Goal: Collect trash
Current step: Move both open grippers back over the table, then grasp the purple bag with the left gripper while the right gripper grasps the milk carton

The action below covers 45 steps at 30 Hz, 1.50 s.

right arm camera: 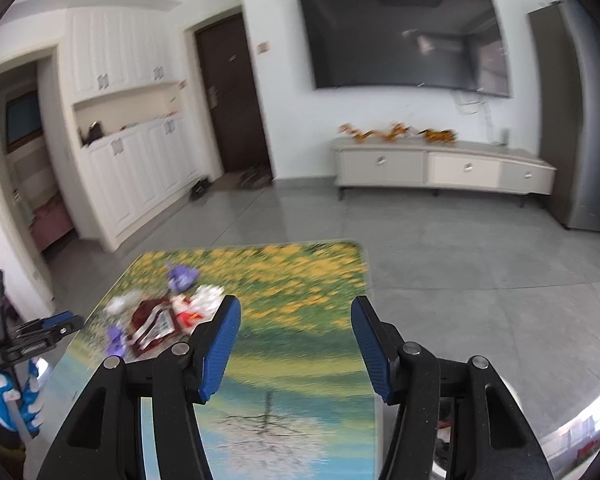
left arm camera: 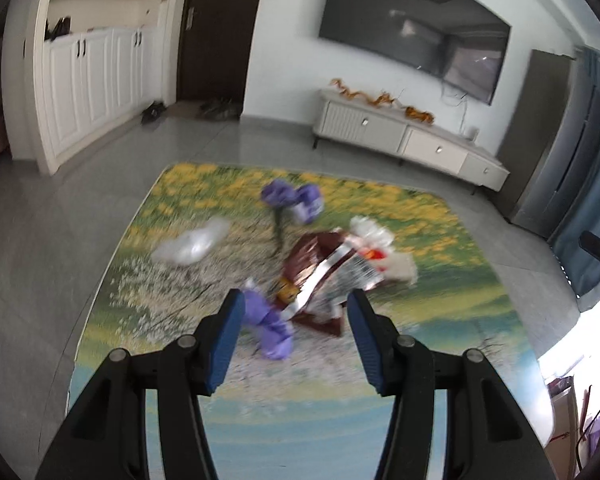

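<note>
Floral-print table (left arm camera: pixel 439 240), brown snack wrapper (left arm camera: pixel 311 256) with print too blurred to read, purple wrappers (left arm camera: pixel 292 200), left gripper (left arm camera: pixel 296 300) jaws apart, right gripper (right arm camera: pixel 296 308) jaws apart, both empty.

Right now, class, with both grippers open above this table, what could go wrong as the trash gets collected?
1. The left gripper is open over a purple wrapper lying against the brown snack bag; closing may catch both or neither.
2. The clear plastic scrap lies apart and could be missed.
3. Both views are motion-blurred, so aim may drift.
</note>
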Available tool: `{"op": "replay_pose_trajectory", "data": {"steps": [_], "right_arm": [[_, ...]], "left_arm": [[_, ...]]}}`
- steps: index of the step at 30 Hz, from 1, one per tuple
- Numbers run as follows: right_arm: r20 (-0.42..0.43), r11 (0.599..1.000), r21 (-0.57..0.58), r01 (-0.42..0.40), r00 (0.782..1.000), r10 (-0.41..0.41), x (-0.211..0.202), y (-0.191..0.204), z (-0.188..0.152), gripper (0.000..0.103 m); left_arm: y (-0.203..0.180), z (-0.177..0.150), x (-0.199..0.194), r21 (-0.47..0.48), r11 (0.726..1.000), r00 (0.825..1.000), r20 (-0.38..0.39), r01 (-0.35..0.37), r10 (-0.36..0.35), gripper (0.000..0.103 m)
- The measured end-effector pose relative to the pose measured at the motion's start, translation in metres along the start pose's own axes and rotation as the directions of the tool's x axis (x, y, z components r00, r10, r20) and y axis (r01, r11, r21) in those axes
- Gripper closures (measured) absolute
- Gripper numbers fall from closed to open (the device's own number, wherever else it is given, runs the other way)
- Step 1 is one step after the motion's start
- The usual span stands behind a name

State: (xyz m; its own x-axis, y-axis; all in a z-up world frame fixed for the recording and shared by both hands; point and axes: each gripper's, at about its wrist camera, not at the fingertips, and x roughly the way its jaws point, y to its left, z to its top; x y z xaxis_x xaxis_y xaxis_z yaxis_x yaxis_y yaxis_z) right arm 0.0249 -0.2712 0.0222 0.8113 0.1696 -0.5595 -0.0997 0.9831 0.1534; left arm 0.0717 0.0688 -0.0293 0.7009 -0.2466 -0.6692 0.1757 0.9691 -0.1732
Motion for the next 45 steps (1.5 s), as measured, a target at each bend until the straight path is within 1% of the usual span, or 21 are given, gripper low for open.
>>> {"op": "replay_pose_trajectory", "data": {"steps": [3,5,8,9,10,13,15,18,23,26,27,30,34,35,37,40,41,42,45], "right_arm": [[-0.062,0.994,-0.088,-0.058,0.997,0.053,0.031,0.027,-0.006,0.048],[-0.109,0.984,-0.147,-0.101,0.990,0.085,0.055,0.047,-0.011,0.048],[-0.154,0.964,-0.229,-0.137,0.983,0.103,0.081,0.068,-0.020,0.048],[-0.169,0.951,-0.270,-0.151,0.980,0.108,0.092,0.079,-0.023,0.048],[-0.179,0.938,-0.306,-0.160,0.978,0.109,0.100,0.085,-0.027,0.048],[-0.211,0.884,-0.425,-0.194,0.971,0.111,0.127,0.109,-0.038,0.048],[-0.231,0.852,-0.479,-0.213,0.967,0.112,0.141,0.119,-0.045,0.048],[-0.247,0.813,-0.537,-0.225,0.963,0.104,0.160,0.127,-0.051,0.048],[-0.260,0.773,-0.593,-0.226,0.962,0.082,0.186,0.131,-0.056,0.050],[-0.267,0.756,-0.621,-0.207,0.963,0.044,0.202,0.131,-0.059,0.051],[-0.272,0.756,-0.622,-0.204,0.962,0.036,0.205,0.130,-0.060,0.052],[-0.268,0.759,-0.625,-0.183,0.963,0.011,0.211,0.125,-0.058,0.059],[-0.278,0.771,-0.608,-0.191,0.961,0.019,0.210,0.118,-0.056,0.067],[-0.281,0.774,-0.603,-0.192,0.959,0.019,0.210,0.116,-0.057,0.069],[-0.289,0.789,-0.580,-0.203,0.957,0.034,0.207,0.112,-0.055,0.071],[-0.308,0.813,-0.535,-0.230,0.949,0.066,0.198,0.105,-0.053,0.078],[-0.317,0.818,-0.523,-0.240,0.945,0.075,0.196,0.103,-0.053,0.089],[-0.331,0.828,-0.500,-0.254,0.939,0.089,0.193,0.099,-0.055,0.092],[-0.353,0.855,-0.431,-0.291,0.926,0.137,0.183,0.092,-0.058,0.093]], "left_arm": [[0.008,-0.008,0.022,-0.003,1.000,0.999,-0.045,-0.015,0.015,0.052],[0.012,-0.013,0.034,-0.009,1.000,0.997,-0.070,-0.019,0.019,0.052],[0.015,-0.017,0.048,-0.016,1.000,0.995,-0.096,-0.025,0.023,0.052],[0.015,-0.018,0.051,-0.018,0.999,0.995,-0.100,-0.027,0.025,0.052],[0.017,-0.019,0.055,-0.022,0.999,0.994,-0.104,-0.028,0.026,0.052],[0.020,-0.018,0.060,-0.032,0.999,0.994,-0.106,-0.026,0.023,0.052],[0.022,-0.018,0.062,-0.034,0.999,0.994,-0.108,-0.026,0.022,0.052],[0.026,-0.018,0.067,-0.043,0.999,0.993,-0.118,-0.015,0.010,0.052],[0.033,-0.020,0.072,-0.063,0.998,0.992,-0.127,0.007,-0.015,0.052],[0.035,-0.019,0.074,-0.070,0.997,0.991,-0.128,0.015,-0.024,0.053],[0.035,-0.019,0.076,-0.072,0.997,0.991,-0.129,0.020,-0.029,0.053],[0.033,-0.018,0.082,-0.065,0.997,0.990,-0.138,0.029,-0.038,0.059],[0.029,-0.020,0.088,-0.056,0.998,0.988,-0.148,0.039,-0.047,0.066],[0.027,-0.020,0.088,-0.055,0.998,0.988,-0.145,0.039,-0.046,0.071],[0.027,-0.019,0.089,-0.060,0.997,0.989,-0.143,0.038,-0.047,0.072],[0.028,-0.020,0.086,-0.068,0.997,0.990,-0.136,0.033,-0.042,0.073],[0.029,-0.021,0.084,-0.072,0.997,0.990,-0.132,0.031,-0.040,0.073],[0.029,-0.022,0.082,-0.077,0.997,0.991,-0.129,0.030,-0.040,0.073],[0.030,-0.025,0.074,-0.091,0.995,0.992,-0.120,0.031,-0.042,0.073]]}}
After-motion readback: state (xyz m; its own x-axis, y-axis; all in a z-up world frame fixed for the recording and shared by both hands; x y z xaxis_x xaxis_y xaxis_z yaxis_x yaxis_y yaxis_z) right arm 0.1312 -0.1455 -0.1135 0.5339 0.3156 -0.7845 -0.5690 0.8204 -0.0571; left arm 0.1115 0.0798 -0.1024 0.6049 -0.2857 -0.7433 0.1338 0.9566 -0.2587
